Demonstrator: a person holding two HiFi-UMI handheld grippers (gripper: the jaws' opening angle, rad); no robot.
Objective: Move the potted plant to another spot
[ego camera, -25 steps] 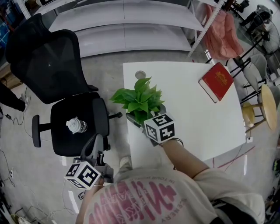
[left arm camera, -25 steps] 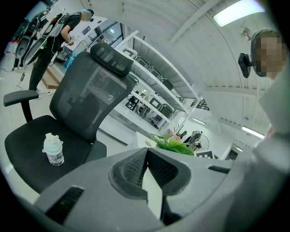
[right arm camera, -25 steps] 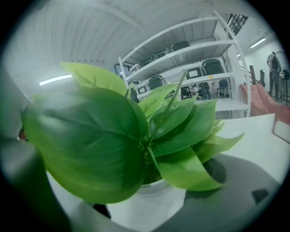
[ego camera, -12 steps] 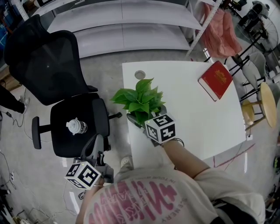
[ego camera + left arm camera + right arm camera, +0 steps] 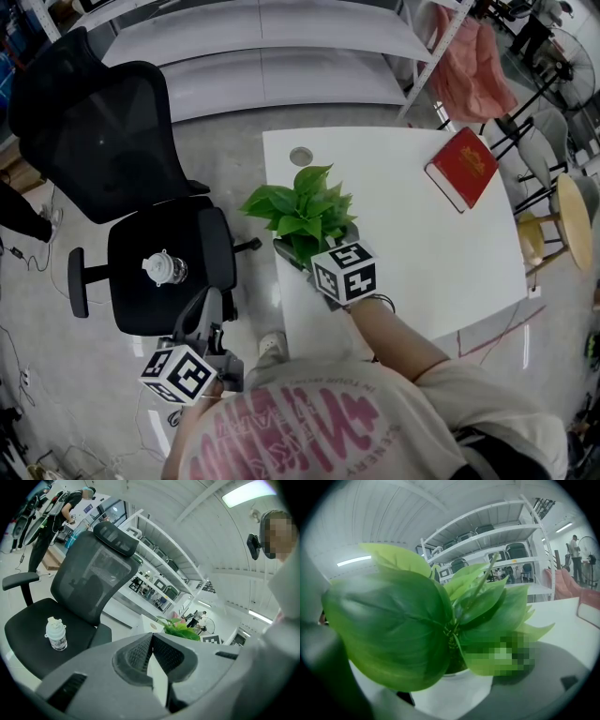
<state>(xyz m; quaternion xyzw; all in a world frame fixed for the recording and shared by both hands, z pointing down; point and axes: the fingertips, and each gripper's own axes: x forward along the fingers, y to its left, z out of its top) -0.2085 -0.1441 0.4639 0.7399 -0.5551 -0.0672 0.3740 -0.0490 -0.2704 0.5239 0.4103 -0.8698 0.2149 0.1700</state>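
Your right tool (image 5: 309, 258) grips the plant (image 5: 298, 211) by its pot (image 5: 454, 698) at the desk's (image 5: 422, 234) left edge; your left tool (image 5: 206, 319) hangs closed and empty beside the chair (image 5: 159, 272).

White table (image 5: 422, 234) carries a red book (image 5: 462, 170) (at its far corner).

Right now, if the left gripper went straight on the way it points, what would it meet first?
Probably the left edge of the white table, near the potted plant; the left gripper, jaws shut, aims just right of the office chair. Depth unclear.
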